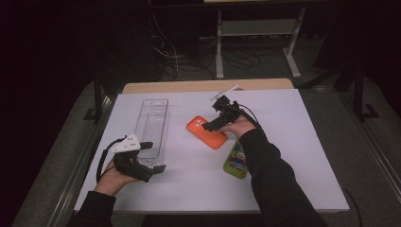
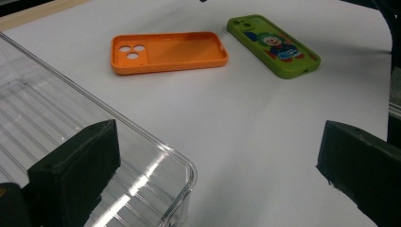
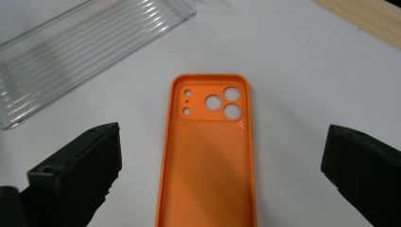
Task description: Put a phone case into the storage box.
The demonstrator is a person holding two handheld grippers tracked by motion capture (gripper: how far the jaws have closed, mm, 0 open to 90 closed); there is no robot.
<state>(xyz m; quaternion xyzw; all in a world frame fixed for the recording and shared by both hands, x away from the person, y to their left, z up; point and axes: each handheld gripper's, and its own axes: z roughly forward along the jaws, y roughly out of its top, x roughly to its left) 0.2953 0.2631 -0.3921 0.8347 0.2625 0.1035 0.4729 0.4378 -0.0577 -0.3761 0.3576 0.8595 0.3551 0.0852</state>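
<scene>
An orange phone case lies inside-up at the middle of the white table. My right gripper hovers open just above its far end; in the right gripper view the orange phone case lies between the wide-apart jaws of my right gripper, untouched. A green phone case with a cartoon print lies right of it, partly under the right sleeve. My left gripper is open at the near end of a clear plastic tray; its left jaw hangs over the tray corner. The left gripper holds nothing.
The left gripper view shows the orange case and the green case side by side farther off. The clear tray lies empty. A wooden table edge runs along the back, with cables and a desk frame on the floor behind.
</scene>
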